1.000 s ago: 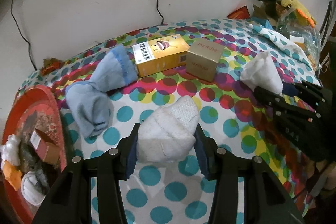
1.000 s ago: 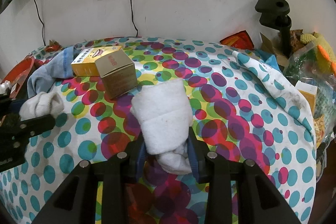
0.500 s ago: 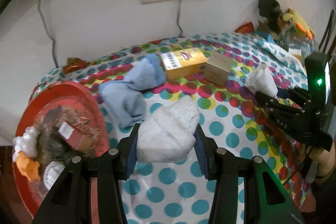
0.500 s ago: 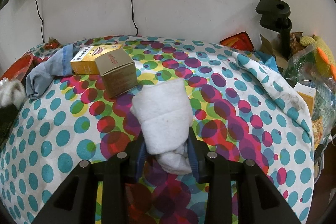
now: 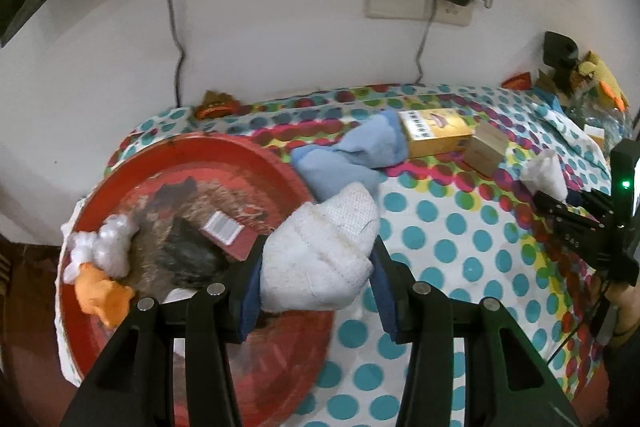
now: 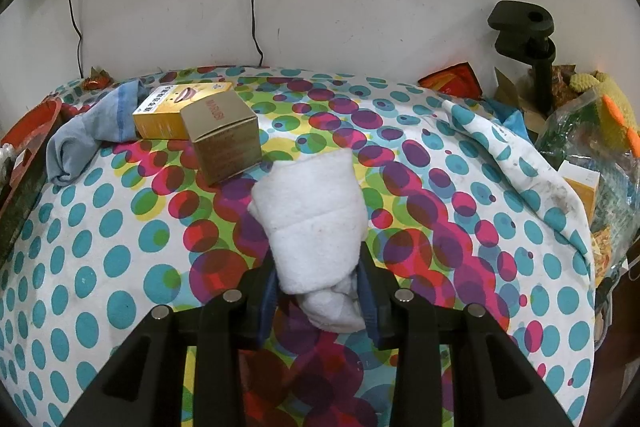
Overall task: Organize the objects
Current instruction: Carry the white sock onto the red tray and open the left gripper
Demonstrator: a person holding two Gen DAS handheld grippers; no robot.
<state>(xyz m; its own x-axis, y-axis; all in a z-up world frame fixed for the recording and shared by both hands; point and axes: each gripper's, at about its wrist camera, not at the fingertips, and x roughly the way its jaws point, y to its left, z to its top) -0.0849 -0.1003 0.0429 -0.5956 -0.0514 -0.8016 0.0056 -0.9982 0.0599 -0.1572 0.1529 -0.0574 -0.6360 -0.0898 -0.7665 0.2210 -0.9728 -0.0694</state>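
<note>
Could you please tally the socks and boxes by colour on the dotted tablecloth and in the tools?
White socks: 2, one in the left tool, one in the right tool.
Blue socks: 1.
Yellow boxes: 1.
Gold boxes: 1.
Total: 5.

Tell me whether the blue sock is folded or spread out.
Neither neatly: the blue sock lies crumpled and bent on the tablecloth, one end against the yellow box.

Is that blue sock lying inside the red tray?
No, the blue sock lies on the dotted tablecloth beside the red tray, leaning against the yellow box.
</note>
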